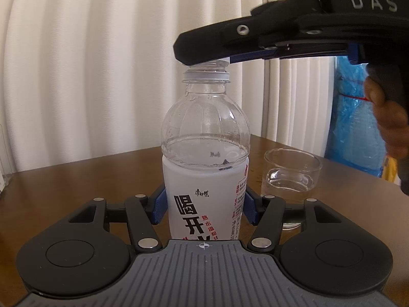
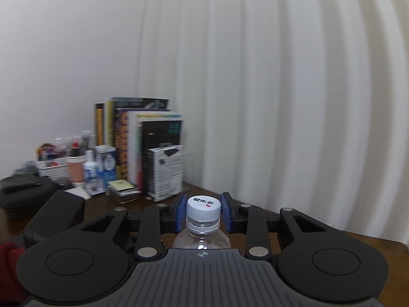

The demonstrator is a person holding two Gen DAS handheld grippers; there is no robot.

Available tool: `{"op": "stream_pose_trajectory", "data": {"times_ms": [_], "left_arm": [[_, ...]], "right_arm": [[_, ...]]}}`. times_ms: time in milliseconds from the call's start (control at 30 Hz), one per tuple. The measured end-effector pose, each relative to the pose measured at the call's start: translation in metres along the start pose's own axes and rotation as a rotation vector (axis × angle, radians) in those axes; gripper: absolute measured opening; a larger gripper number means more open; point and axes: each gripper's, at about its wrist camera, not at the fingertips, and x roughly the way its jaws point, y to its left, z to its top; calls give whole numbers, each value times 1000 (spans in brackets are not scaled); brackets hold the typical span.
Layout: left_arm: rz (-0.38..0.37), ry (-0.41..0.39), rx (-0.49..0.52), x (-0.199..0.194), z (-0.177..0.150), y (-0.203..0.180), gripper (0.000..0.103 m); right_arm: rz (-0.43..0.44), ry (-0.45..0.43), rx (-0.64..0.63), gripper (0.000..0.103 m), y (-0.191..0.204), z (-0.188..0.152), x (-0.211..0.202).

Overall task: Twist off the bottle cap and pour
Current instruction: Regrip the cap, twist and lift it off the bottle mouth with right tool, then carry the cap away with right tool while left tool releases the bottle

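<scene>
A clear water bottle [image 1: 205, 138] with a white label stands upright on the brown table [image 1: 76, 179], part full. My left gripper [image 1: 204, 204] is shut on the bottle's labelled body, blue pads [image 1: 159, 204] against both sides. My right gripper [image 2: 203, 211] is level with the white cap [image 2: 203, 208], with its blue pads [image 2: 180, 211] on both sides of the cap. A thin gap shows beside each pad. In the left wrist view the right gripper [image 1: 204, 61] covers the cap from the right. A small clear glass [image 1: 292, 170] stands right of the bottle.
White curtains hang behind the table. Books [image 2: 143, 148], boxes and a basket of small items [image 2: 55, 163] stand at the table's far left corner. A black case [image 2: 23, 192] lies at the left. Blue plastic bags [image 1: 358, 117] sit beyond the table's right edge.
</scene>
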Motion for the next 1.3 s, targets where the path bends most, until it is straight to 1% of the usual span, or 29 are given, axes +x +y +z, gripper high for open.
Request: {"op": "stream_pose_trajectory", "data": {"times_ms": [67,267,367,467,600,700,733,767,833,933,1000,1100,1300], "left_arm": [[-1,0,0,0,0,0,58],[-4,-1,8,-1,-1,-2,58],[-5,-2,-2,0,0,1,58],[-5,-1,1,0,-1,0,58],[3,3,5,-3,-1,-1,59],[16,4,3,-4,-1,-2,63],[22,4,8,-5,-1,-4,66],[26,4,9,-5,-1,-5,74],[44,-2,6,-8,-1,-8,86],[61,-6,-1,-13,-2,-12,88],[74,-2,-7,-17,-4,-14,91],[96,6,-13,-27,-8,-19,92],[123,-4,-26,-55,-13,-33,94]], "right_arm": [[56,7,-7,32,-8,3,-1],[177,-2,-17,32,-26,11,-1],[198,-15,6,32,-33,16,0],[189,-22,4,32,-33,17,-1],[160,-49,10,32,-29,17,-13],[101,-61,8,32,-20,13,-35],[85,-62,11,32,-17,11,-42],[66,-60,18,32,-13,9,-50],[24,-53,32,32,-8,3,-67],[-27,-37,50,32,-3,-8,-87],[-66,-16,61,32,2,-19,-100],[-124,38,92,32,10,-39,-117],[-250,189,127,32,23,-84,-117]]}}
